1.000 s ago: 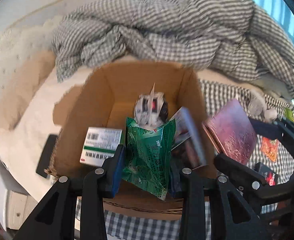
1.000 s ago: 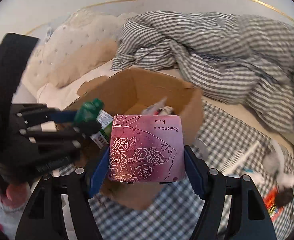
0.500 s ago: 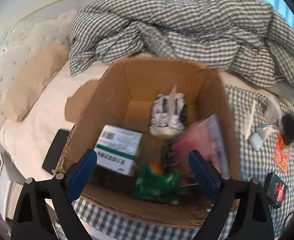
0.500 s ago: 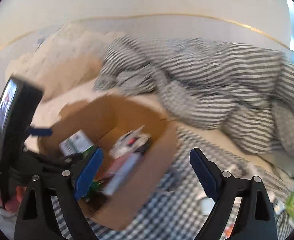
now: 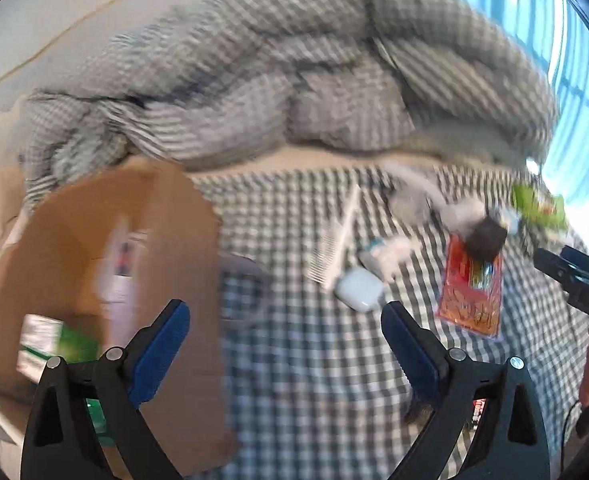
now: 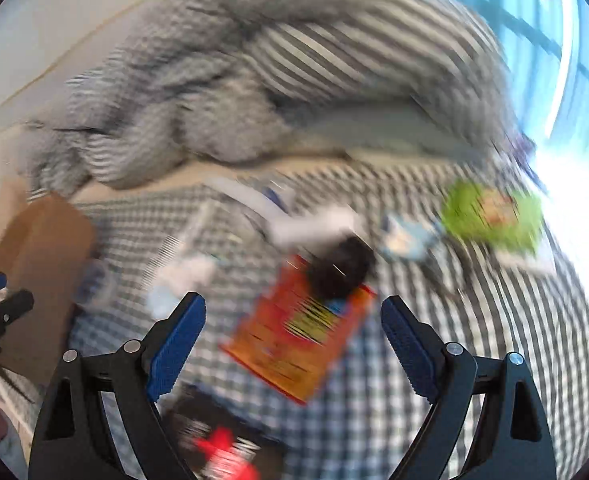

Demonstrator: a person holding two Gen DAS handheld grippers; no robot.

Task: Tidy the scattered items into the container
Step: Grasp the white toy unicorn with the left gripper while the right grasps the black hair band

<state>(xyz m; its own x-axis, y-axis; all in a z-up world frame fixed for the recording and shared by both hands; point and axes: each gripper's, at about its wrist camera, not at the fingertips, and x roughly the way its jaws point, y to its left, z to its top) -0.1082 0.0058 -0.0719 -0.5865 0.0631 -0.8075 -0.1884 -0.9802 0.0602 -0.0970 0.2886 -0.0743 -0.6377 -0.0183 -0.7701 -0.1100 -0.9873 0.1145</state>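
My blue-padded left gripper (image 5: 284, 344) fingers are still opening, my right gripper (image 6: 292, 340) gapes, both empty. Brown cardboard box (image 5: 106, 280) sits left; orange-red flat snack packet (image 6: 298, 332) lies near on checked bedsheet (image 5: 314, 380).

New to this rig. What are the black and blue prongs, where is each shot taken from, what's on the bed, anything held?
No robot here: a person holds a two-finger gripper in each hand, with a fisheye camera on each looking along its fingers. The prongs are those fingers. One picture is from the left gripper, whose jaws are opening, with nothing between them. The other is from the right gripper, open and empty too. Both pictures are motion-blurred. On the checked sheet lie an orange packet, a dark round thing, a white case, a comb and a green packet. The cardboard box is at the left.
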